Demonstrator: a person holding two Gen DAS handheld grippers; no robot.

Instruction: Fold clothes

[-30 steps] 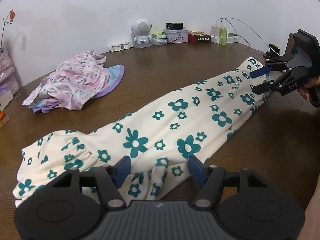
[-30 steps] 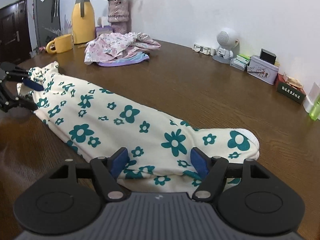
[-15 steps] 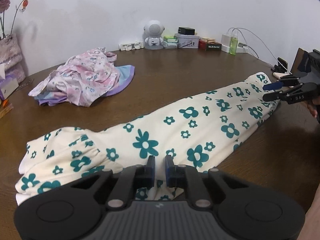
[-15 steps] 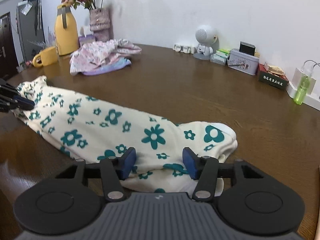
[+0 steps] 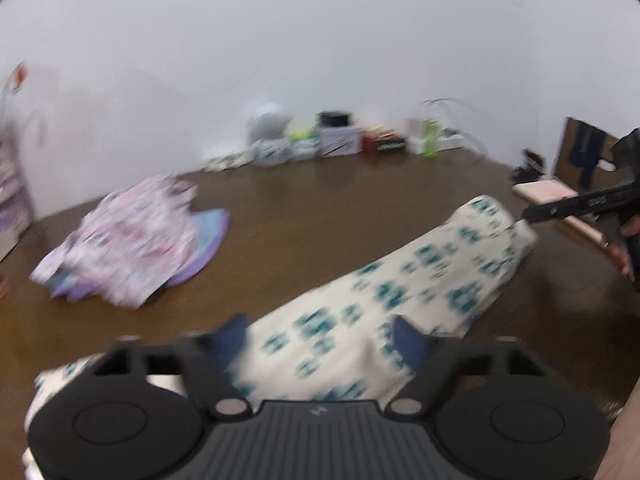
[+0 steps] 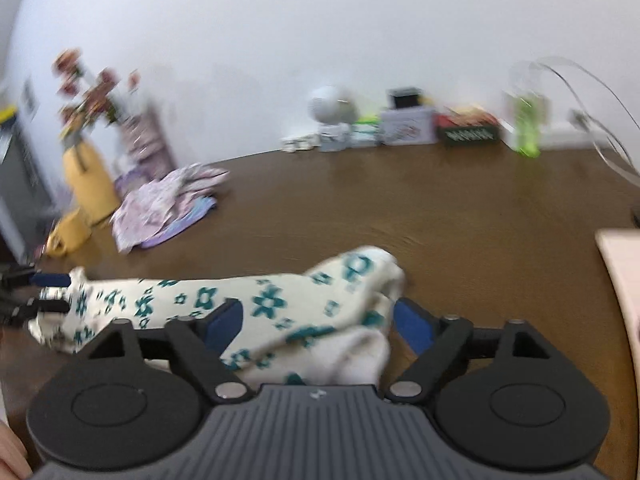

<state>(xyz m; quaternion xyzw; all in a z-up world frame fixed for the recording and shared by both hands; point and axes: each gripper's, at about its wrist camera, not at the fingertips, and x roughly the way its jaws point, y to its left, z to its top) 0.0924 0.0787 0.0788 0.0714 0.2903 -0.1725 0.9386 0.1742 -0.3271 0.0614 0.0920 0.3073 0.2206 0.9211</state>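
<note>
Your floral garment [image 5: 400, 292] lies on the desk [image 5: 320, 208] as one long, narrow band, and its long axis runs straight from one gripper to the other. That line is what your coming move turns on.

Your left gripper [image 5: 318, 326] sits at one end of the band with its fingers spread wide. Cloth lies between them, but nothing is pinched. From there the band stretches forward and to the right, towards your other hand.

Your right gripper [image 6: 316, 308] is at the opposite end, its fingers also well apart, with the bunched end of the cloth heaped between them. From this side the band runs off to the left. Both views are smeared by motion, so the fine folds at each end are hard to read.

Each end is nearest its own hand, so neither arm needs to cross. In my judgement, you want both grippers closed on their ends before you bring one end along the axis to meet the other. If only one side bites, the band will likely drag and skew.

The pink pile of clothes [image 5: 132, 240] lies well apart, out of the fold's path
</note>
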